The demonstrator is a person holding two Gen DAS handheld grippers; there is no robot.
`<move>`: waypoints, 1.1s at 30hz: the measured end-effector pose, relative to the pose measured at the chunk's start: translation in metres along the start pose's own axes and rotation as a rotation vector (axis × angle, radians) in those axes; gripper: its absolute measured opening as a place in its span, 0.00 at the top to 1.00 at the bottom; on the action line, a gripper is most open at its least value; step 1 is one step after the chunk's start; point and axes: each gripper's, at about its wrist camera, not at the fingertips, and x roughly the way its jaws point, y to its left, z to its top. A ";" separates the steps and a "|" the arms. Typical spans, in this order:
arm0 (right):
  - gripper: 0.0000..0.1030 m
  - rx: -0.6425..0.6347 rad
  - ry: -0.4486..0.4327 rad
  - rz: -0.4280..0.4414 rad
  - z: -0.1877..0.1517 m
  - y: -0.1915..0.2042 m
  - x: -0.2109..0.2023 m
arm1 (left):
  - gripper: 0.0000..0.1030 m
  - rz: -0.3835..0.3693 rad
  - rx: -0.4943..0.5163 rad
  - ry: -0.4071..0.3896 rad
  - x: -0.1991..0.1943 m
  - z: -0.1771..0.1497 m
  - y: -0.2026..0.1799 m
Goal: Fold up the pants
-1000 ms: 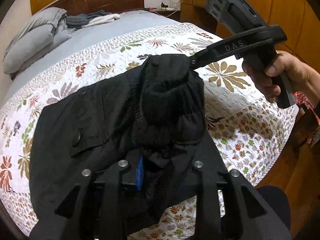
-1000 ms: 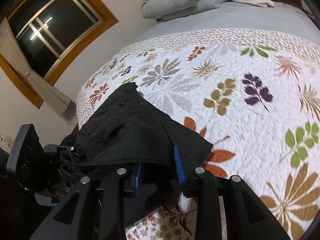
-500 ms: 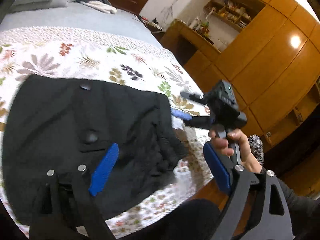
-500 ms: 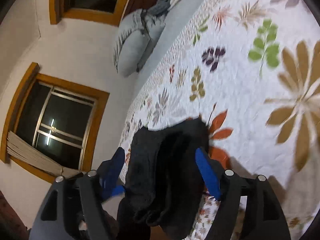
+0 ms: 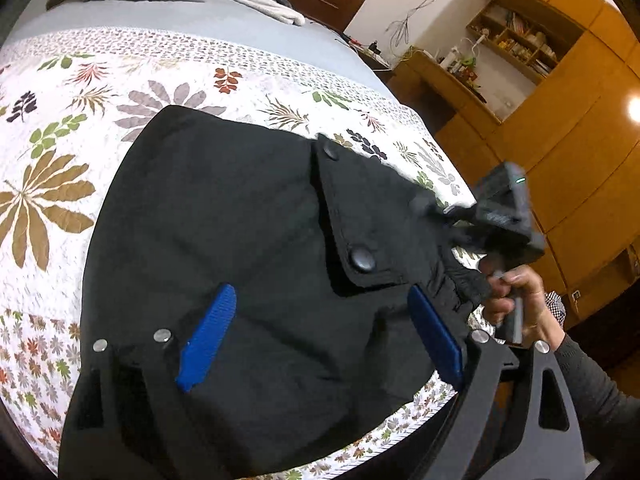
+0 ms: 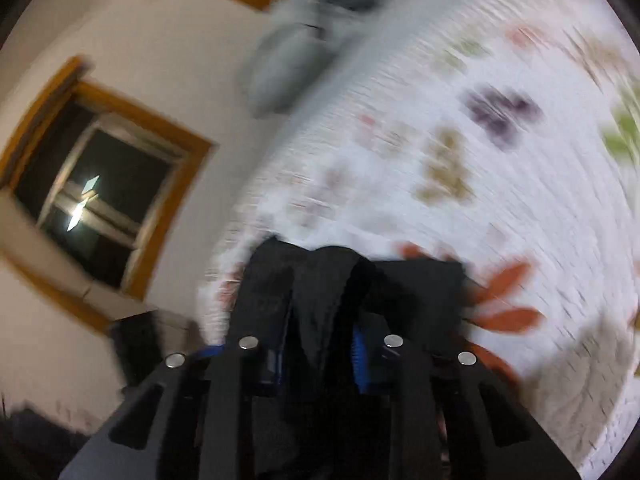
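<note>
Item one, my left gripper: blue-padded fingers spread wide, poised over the black pants and pinching nothing, though whether the pads brushed the cloth I could not tell. Item two, my right gripper: fingers drawn in close, pinching a bunched fold of the pants between the blue pads; this view was badly smeared, and in the left view that gripper sat at the garment's right edge. Item three, the pants themselves: lay folded on the leaf-patterned quilt near the bed's foot, buttoned pocket flap uppermost.
</note>
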 end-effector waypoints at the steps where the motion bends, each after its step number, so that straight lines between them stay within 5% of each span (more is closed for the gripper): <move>1: 0.75 0.020 0.008 -0.015 -0.006 -0.007 0.003 | 0.15 0.009 0.002 0.004 0.000 0.001 -0.001; 3: 0.58 0.054 -0.022 0.002 -0.013 -0.003 -0.009 | 0.14 0.005 -0.007 0.006 -0.001 0.001 -0.001; 5: 0.52 0.056 -0.073 -0.030 -0.024 0.005 -0.026 | 0.14 -0.022 -0.035 -0.006 -0.011 0.002 0.002; 9: 0.52 -0.021 -0.168 -0.177 -0.067 0.043 -0.063 | 0.12 -0.040 -0.037 -0.071 -0.038 0.003 0.009; 13: 0.54 -0.131 -0.249 -0.181 -0.105 0.090 -0.074 | 0.12 -0.015 -0.064 -0.026 -0.033 0.002 0.023; 16: 0.58 -0.174 -0.215 -0.165 -0.121 0.103 -0.057 | 0.12 -0.013 -0.093 0.027 -0.019 0.000 0.033; 21: 0.77 -0.152 -0.121 -0.331 -0.124 0.083 -0.036 | 0.10 -0.074 -0.107 0.057 -0.017 0.003 0.041; 28: 0.74 -0.131 -0.154 -0.312 -0.127 0.098 -0.064 | 0.09 -0.141 -0.191 -0.013 -0.074 0.016 0.074; 29: 0.69 -0.110 -0.168 -0.308 -0.125 0.098 -0.070 | 0.08 -0.143 -0.210 -0.021 -0.082 0.018 0.085; 32: 0.23 -0.026 -0.183 -0.315 -0.115 0.085 -0.077 | 0.08 -0.167 -0.281 -0.025 -0.097 0.026 0.116; 33: 0.19 0.020 -0.180 -0.298 -0.112 0.078 -0.079 | 0.08 -0.198 -0.309 -0.017 -0.098 0.029 0.129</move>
